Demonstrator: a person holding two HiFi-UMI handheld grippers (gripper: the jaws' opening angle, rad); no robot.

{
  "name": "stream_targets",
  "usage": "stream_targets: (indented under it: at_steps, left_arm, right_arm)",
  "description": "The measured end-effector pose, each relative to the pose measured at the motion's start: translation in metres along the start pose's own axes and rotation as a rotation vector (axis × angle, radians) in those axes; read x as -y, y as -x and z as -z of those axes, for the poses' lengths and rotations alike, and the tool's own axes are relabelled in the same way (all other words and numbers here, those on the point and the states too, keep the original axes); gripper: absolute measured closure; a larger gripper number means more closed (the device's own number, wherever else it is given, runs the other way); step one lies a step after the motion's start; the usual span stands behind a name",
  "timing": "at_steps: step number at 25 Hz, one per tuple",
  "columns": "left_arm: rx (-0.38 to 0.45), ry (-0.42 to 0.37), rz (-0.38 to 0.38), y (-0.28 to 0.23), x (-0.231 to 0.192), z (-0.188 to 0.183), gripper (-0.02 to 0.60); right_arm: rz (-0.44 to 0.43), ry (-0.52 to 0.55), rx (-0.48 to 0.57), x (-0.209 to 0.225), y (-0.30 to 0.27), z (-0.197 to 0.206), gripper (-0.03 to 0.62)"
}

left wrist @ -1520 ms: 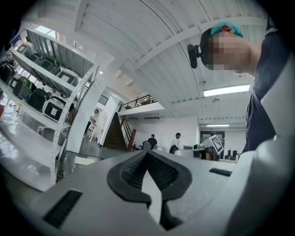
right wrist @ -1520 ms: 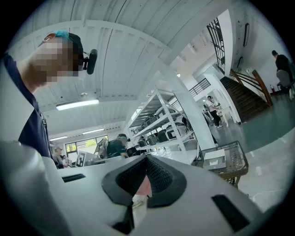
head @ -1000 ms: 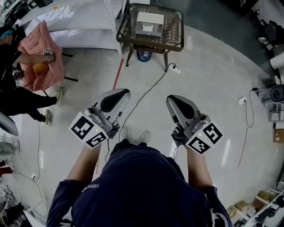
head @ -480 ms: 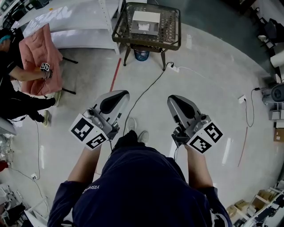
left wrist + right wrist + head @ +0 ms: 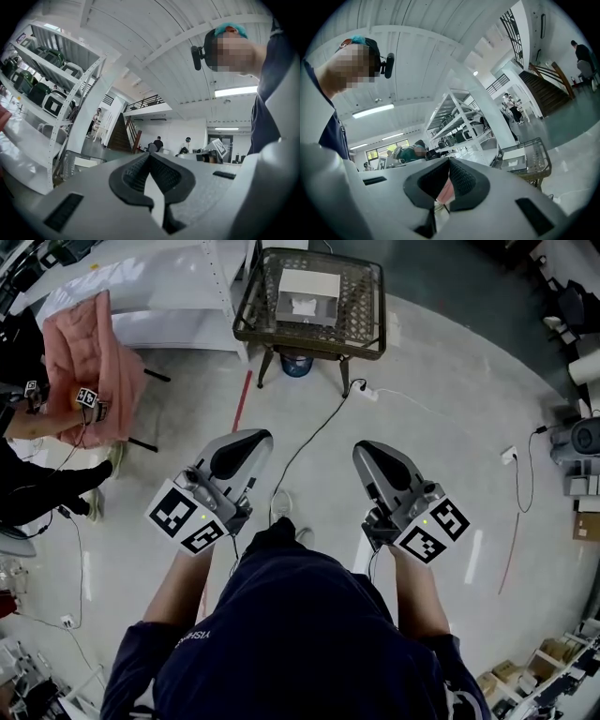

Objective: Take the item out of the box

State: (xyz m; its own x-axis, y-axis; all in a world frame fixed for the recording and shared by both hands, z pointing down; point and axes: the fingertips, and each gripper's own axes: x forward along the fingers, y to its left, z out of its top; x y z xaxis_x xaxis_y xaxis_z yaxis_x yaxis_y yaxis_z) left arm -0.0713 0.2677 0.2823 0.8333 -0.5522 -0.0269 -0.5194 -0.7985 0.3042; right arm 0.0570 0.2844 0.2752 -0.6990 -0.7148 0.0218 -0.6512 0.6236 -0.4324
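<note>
Pale floor [image 5: 441, 427] ran to a mesh table [image 5: 366, 306] bearing what looked like a white box [image 5: 307, 294]; left gripper [image 5: 150, 154] and right gripper [image 5: 449, 160] stood pinched closed, empty.

In the head view the box [image 5: 307, 294] on the far bench [image 5: 309, 341] is too small to tell what lies in it. A person [image 5: 42, 491] at left is cut off by the picture's edge. The wearer's torso [image 5: 291, 634] hides most of a shoe [image 5: 279, 506] and the near floor [image 5: 450, 427].
</note>
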Motion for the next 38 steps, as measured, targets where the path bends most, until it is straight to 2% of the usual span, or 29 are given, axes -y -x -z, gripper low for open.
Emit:
stream_targets:
  at_steps: [8, 20, 28, 38]
  left_arm:
    - [-0.008, 0.02, 0.007, -0.02, -0.075, -0.018, 0.574]
    - [-0.021, 0.042, 0.006, -0.06, -0.138, -0.026, 0.574]
    - [-0.038, 0.038, -0.023, -0.122, -0.169, -0.026, 0.574]
    - [-0.063, 0.043, -0.11, -0.207, -0.221, -0.023, 0.574]
  right_arm:
    - [0.016, -0.012, -0.016, 0.03, -0.071, -0.011, 0.569]
    - [0.023, -0.013, -0.028, 0.078, -0.126, -0.03, 0.569]
    - [-0.003, -0.032, -0.033, 0.146, -0.147, -0.051, 0.569]
    - [-0.074, -0.064, -0.086, 0.236, -0.187, -0.075, 0.569]
